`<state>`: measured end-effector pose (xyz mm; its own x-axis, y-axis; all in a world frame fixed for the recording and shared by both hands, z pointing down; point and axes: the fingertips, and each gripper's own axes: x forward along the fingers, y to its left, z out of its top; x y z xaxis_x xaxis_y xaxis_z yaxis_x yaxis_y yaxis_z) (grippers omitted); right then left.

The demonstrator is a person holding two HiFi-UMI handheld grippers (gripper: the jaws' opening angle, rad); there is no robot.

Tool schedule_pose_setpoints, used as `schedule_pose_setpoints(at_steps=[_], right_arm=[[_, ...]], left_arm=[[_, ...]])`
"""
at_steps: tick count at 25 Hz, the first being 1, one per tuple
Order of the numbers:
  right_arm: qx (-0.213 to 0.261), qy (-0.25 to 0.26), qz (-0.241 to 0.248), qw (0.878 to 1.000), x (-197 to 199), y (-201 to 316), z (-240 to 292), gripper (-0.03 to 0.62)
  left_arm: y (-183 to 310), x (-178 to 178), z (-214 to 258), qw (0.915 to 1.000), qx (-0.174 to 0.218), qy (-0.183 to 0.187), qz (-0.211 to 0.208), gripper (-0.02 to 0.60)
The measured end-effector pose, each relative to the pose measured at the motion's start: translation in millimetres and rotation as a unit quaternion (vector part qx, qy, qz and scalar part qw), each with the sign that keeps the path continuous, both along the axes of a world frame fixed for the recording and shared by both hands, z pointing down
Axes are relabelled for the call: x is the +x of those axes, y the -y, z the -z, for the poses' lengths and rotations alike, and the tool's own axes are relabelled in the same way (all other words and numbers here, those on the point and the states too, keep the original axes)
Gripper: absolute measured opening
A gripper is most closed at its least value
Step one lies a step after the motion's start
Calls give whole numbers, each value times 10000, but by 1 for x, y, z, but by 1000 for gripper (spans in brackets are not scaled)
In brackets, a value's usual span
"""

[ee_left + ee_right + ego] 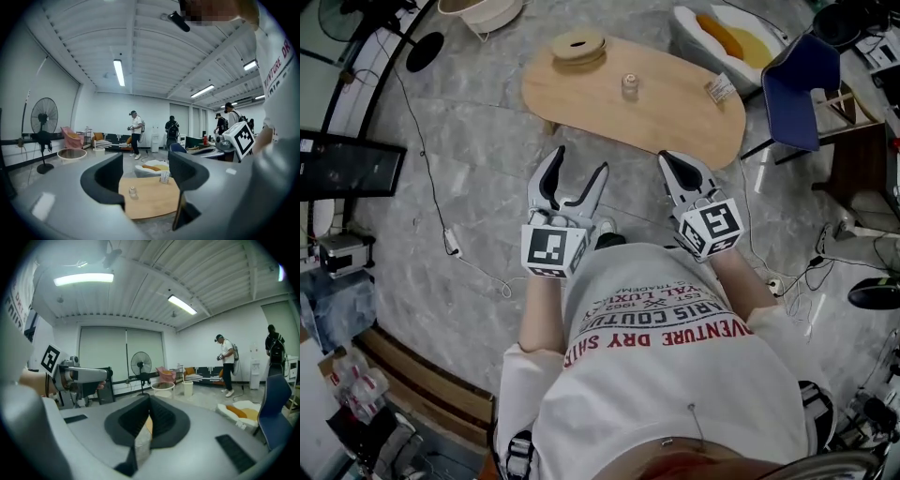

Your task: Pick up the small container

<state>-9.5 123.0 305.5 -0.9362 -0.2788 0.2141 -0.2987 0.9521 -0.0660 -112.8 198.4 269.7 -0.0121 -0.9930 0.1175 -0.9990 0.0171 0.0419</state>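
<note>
Wooden table (675,112) bears small container (630,85) beyond spread left tongs (581,161) and clenched right tongs (668,159).

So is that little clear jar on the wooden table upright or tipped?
Upright: the small clear jar stands on its base on the oval wooden table.

A wooden bench (675,117) lies upper centre, bearing a reel (577,47) and a packet (721,89); blue chair (802,89) upper right, monitor (347,166) left.

Shirt (675,394), red print "VENTURE DRY SHIR", smaller "1902"
</note>
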Motion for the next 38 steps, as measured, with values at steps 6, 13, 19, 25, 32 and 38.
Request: schedule_pose_setpoints(at_steps=[6, 13, 19, 25, 32, 38], right_arm=[[-148, -256, -405, 9987, -41, 25, -18, 6], [-365, -403, -812, 9952, -57, 97, -48, 6], [-570, -353, -1083, 9919, -74, 174, -63, 6], [-739, -591, -957, 9909, -93, 234, -96, 6], [-1038, -735, -1226, 9843, -105, 281, -151, 6], [-1137, -806, -1723, 9751, -109, 315, -194, 6]], left_arm=[[38, -46, -28, 9987, -258, -156, -406, 298], [116, -69, -68, 9951, -598, -299, -732, 298], [192, -85, -88, 9918, -785, -117, -1005, 298], [272, -98, -116, 9886, -881, -194, -1204, 299], [329, -119, -214, 9838, -1135, 382, -1336, 319], [349, -117, -303, 9667, -1598, 600, -1909, 340]])
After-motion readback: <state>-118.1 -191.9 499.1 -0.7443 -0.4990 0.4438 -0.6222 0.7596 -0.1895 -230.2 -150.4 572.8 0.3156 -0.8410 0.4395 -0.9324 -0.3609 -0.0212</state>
